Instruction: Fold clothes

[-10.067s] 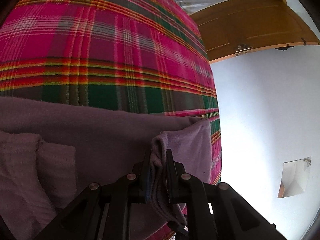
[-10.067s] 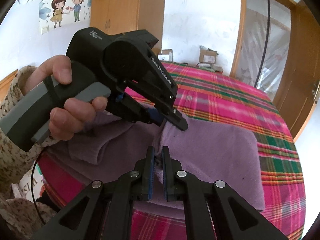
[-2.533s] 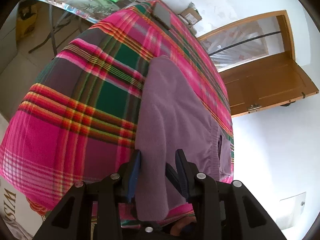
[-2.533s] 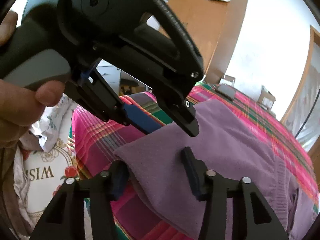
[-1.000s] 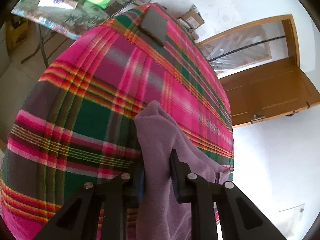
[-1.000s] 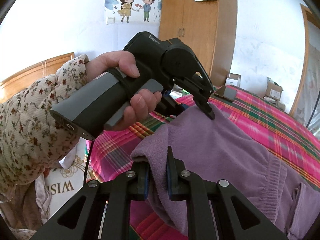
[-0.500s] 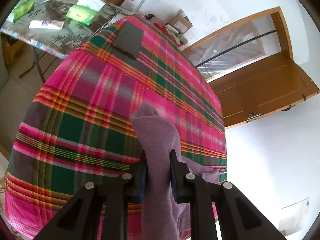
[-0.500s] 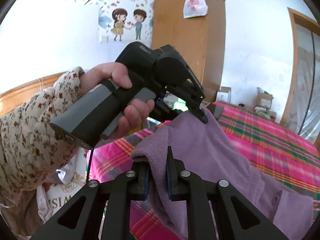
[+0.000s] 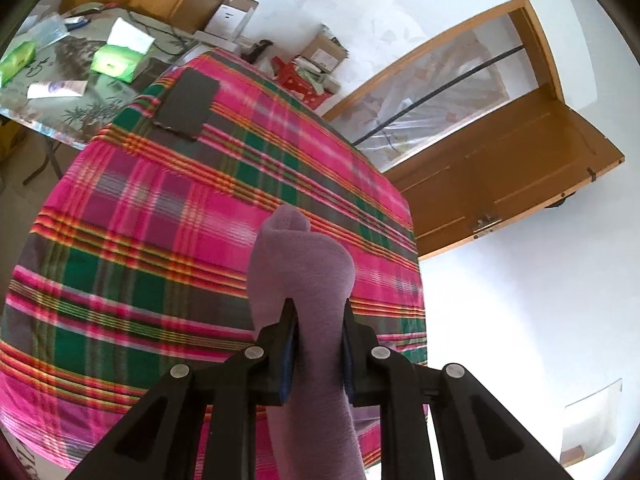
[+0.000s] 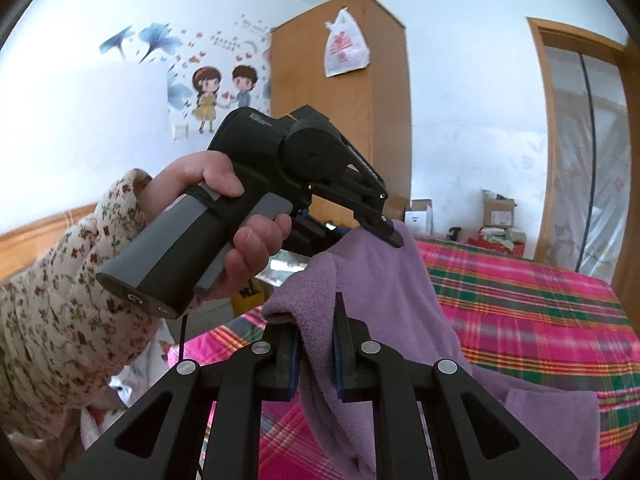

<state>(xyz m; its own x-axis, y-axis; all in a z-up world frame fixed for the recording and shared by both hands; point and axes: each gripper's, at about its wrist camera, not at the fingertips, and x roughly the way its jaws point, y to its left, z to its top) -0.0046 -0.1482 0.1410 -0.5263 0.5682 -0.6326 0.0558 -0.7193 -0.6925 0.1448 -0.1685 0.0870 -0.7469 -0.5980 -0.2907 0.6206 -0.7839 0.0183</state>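
A purple fleece garment [image 10: 384, 292] hangs lifted above a bed with a pink and green plaid blanket [image 9: 132, 240]. My left gripper [image 9: 317, 320] is shut on a bunched fold of the purple garment [image 9: 304, 264], which bulges up past the fingertips. My right gripper [image 10: 316, 332] is shut on another edge of the same cloth. In the right wrist view the left gripper [image 10: 390, 236] shows from the side, held by a hand in a floral sleeve [image 10: 72, 304], pinching the cloth's top edge. The garment's lower part trails onto the blanket [image 10: 552, 412].
A dark flat object [image 9: 188, 104] lies at the bed's far corner. A side table [image 9: 60, 96] with green packets stands left of the bed. Boxes [image 9: 324, 50], a wooden wardrobe [image 10: 352, 120] and a wooden door [image 9: 504, 184] stand behind. White bags lie on the floor [image 10: 132, 384].
Both grippers have risen with the purple garment, lifting it further off the blanket. More of the bed and room now shows beneath and beyond the cloth.
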